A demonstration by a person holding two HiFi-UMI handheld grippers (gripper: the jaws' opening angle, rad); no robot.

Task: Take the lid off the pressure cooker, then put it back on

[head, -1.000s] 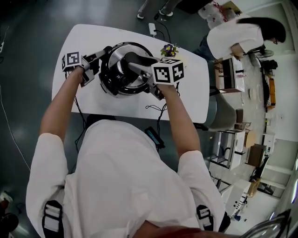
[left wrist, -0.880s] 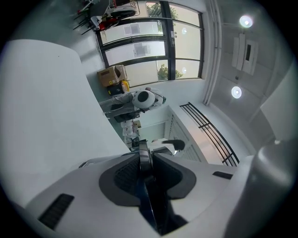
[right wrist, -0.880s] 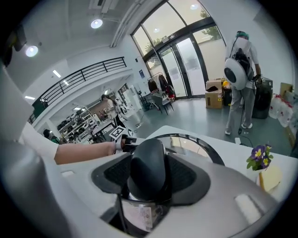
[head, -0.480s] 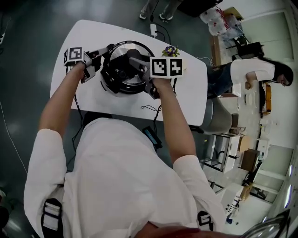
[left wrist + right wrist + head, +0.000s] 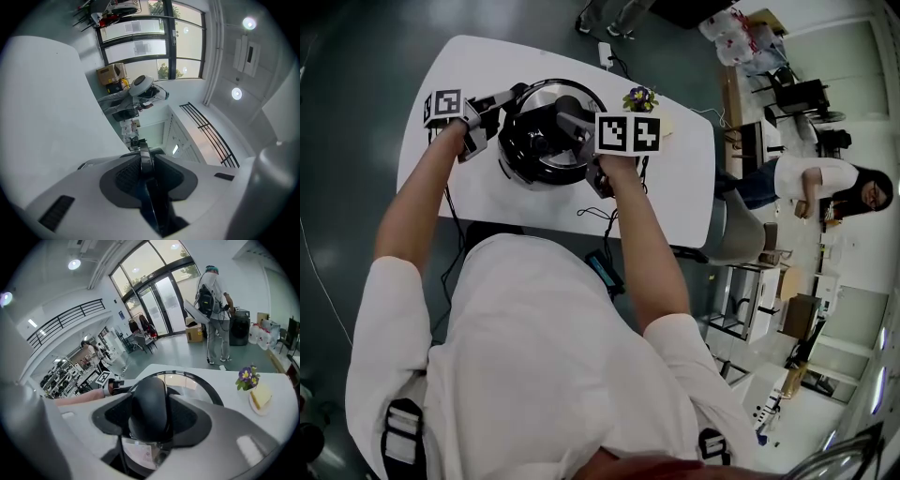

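**Two-handed clamp going on**

Pressure cooker sits on the white table with the lid on top. Left hand-held gripper is nearly closed, pinching the pot's thin side handle. Right hand-held gripper is spread wide around the fat black lid handle, pads pressed on it.

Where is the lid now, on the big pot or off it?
On. The lid covers the pressure cooker, with the right gripper shut on its black handle. Locked or not, I cannot tell.
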